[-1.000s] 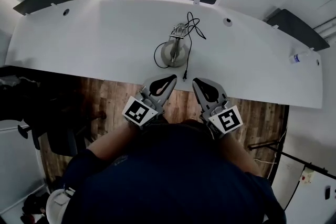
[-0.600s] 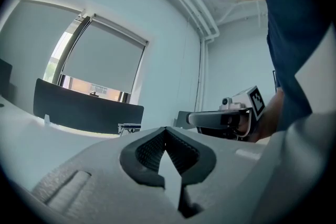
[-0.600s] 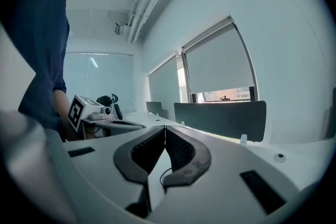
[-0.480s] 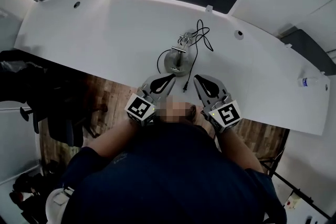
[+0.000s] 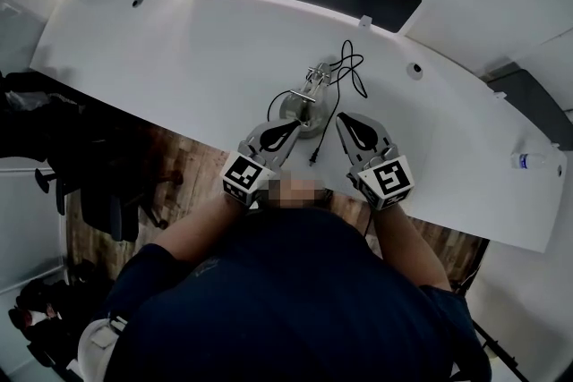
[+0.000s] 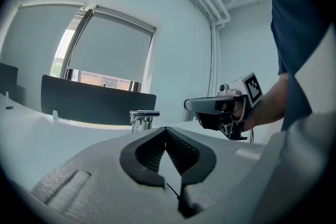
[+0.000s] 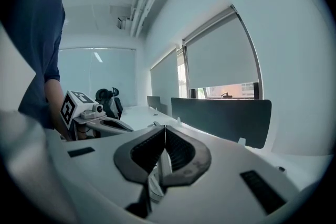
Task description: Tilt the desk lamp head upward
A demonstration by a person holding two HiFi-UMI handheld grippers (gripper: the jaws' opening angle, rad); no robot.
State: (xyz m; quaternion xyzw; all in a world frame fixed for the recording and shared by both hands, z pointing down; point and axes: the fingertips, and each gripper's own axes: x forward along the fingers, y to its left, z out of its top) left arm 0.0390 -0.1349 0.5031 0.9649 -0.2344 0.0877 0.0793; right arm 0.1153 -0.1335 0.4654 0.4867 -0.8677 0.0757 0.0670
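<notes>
Hovering at the near edge of the long curved white desk (image 5: pixel 161 40): grey left gripper (image 5: pixel 298 123) and grey right gripper (image 5: pixel 341 117), each pressing its jaws fully together, gripping nothing. Standing on that desk just beyond both: small silver metal desk lamp (image 5: pixel 303 101).

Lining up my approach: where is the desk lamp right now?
Head view: the desk lamp stands on the white desk near its front edge, just beyond the left gripper.

Head view steeply down on desk (image 5: pixel 179 49), gripper views low, level, seemingly sharing window (image 6: pixel 107 47)
</notes>
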